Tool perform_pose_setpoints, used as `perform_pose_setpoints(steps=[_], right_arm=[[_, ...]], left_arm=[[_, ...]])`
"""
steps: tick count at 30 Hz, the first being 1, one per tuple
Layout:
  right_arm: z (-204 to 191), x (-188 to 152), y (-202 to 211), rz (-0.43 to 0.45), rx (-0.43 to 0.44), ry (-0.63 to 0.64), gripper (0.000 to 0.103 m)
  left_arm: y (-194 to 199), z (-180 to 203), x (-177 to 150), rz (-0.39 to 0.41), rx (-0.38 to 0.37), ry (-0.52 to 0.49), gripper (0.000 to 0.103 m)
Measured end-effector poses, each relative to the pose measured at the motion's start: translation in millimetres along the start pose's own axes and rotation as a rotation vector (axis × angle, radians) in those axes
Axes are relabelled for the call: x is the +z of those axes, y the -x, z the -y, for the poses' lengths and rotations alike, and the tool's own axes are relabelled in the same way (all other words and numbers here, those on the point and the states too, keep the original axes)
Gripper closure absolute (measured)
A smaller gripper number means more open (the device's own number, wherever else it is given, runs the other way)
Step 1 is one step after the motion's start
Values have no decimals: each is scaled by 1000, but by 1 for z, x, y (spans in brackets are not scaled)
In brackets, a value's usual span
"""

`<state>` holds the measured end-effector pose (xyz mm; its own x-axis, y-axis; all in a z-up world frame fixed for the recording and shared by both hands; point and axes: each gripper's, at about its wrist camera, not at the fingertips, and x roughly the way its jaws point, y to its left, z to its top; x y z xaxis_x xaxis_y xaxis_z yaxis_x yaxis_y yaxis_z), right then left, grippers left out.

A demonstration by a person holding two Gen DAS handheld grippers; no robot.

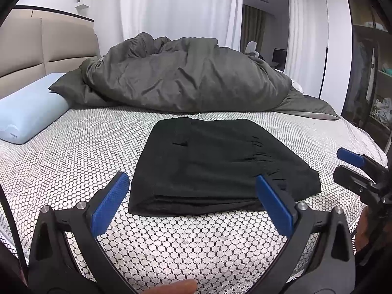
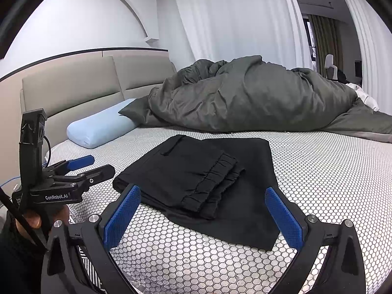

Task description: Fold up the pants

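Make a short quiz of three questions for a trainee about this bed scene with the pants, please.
1. True or false: the left gripper is clamped on the black pants.
2. Which object lies nearest the headboard? A) light blue pillow B) pants C) grey duvet
3. Fill in: the cuffs with elastic lie ____ of the folded stack.

Key: 1 false, both grippers, right gripper too, are open and off the cloth. 2 A. 3 on top.

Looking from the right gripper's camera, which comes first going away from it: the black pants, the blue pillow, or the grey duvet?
From the right gripper:
1. Black pants, folded on the mattress right ahead.
2. Blue pillow, farther, off to the left by the headboard.
3. Grey duvet, heaped across the far side of the bed.
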<state>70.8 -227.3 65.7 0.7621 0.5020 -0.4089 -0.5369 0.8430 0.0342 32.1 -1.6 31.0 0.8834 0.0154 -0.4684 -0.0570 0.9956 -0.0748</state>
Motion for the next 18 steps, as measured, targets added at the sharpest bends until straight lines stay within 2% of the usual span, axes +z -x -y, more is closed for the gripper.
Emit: perform_pose_setpoints(steps=[18], right_arm=[[-1, 0, 2, 8, -2, 3, 0]], left_arm=[[0, 2, -3, 5, 1, -20, 1]])
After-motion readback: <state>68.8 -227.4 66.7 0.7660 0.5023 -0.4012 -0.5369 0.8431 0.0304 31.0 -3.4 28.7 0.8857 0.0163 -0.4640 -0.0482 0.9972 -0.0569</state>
